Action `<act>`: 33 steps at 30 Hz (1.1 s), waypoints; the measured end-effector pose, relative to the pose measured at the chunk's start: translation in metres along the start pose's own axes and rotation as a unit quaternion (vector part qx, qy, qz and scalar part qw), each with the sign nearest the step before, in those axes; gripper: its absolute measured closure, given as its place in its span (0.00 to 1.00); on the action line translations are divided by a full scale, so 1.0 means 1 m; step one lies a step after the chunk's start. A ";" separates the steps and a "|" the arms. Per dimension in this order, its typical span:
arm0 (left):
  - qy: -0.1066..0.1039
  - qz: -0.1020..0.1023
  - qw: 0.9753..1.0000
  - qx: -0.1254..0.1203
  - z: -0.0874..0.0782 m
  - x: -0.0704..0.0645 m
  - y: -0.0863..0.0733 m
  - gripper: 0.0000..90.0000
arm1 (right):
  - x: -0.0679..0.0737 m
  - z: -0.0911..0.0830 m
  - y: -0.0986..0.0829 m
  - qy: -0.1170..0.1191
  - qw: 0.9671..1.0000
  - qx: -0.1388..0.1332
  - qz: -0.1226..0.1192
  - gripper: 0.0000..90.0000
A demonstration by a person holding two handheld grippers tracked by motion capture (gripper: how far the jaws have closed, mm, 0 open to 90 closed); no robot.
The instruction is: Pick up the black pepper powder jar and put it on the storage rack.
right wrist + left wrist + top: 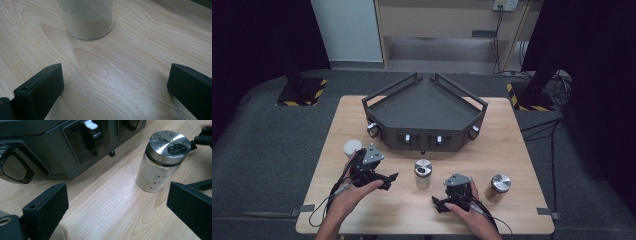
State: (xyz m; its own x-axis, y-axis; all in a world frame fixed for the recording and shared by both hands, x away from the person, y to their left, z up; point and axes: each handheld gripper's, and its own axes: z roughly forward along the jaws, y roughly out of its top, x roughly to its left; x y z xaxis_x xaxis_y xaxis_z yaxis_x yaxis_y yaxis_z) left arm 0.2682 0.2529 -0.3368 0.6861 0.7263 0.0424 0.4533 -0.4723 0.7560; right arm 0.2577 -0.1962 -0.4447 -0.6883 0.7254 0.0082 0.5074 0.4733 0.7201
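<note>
Grippers flank a steel-lidded glass jar [423, 173] standing mid-table, just in front of the dark angular tray [426, 102]. Left gripper [389, 180], jaws spread wide and empty, points at it; right gripper [436, 204], jaws likewise wide, rests toward the table's near edge. A second lidded jar [500, 186] stands toward the right edge, and a white cup [352, 147] toward the left edge.

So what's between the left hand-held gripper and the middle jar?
Nothing but bare wood. In the left gripper view, the table is bare from the left hand-held gripper, jaws wide apart, up to the jar.
</note>
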 end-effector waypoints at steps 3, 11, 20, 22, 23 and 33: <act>0.001 -0.002 1.000 -0.001 -0.002 0.003 0.001 0.03 | 0.000 0.000 0.000 0.000 1.000 0.000 0.000 0.01; 0.005 -0.007 1.000 -0.008 -0.009 0.010 0.003 0.03 | 0.001 0.000 0.000 -0.001 1.000 0.000 0.001 0.01; 0.009 -0.003 1.000 -0.014 -0.015 0.015 0.007 0.03 | 0.001 0.000 0.000 -0.001 1.000 0.000 0.001 0.01; 0.010 -0.004 1.000 -0.017 -0.016 0.016 0.007 0.03 | 0.001 0.000 0.000 -0.001 1.000 0.000 0.001 0.01; 0.012 -0.004 1.000 -0.018 -0.016 0.017 0.007 0.03 | 0.001 0.000 0.000 -0.002 1.000 0.000 0.001 0.01; 0.018 -0.005 0.999 -0.026 -0.023 0.025 0.009 0.02 | 0.001 0.000 0.000 -0.002 1.000 0.000 0.001 0.01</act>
State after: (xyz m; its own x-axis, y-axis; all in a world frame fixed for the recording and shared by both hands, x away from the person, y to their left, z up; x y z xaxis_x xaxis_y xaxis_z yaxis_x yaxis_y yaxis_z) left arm 0.2760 0.2781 -0.3133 0.6601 0.7489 0.0583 0.4288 -0.4394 0.7893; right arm 0.2566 -0.1958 -0.4446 -0.6850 0.7285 0.0069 0.5092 0.4720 0.7197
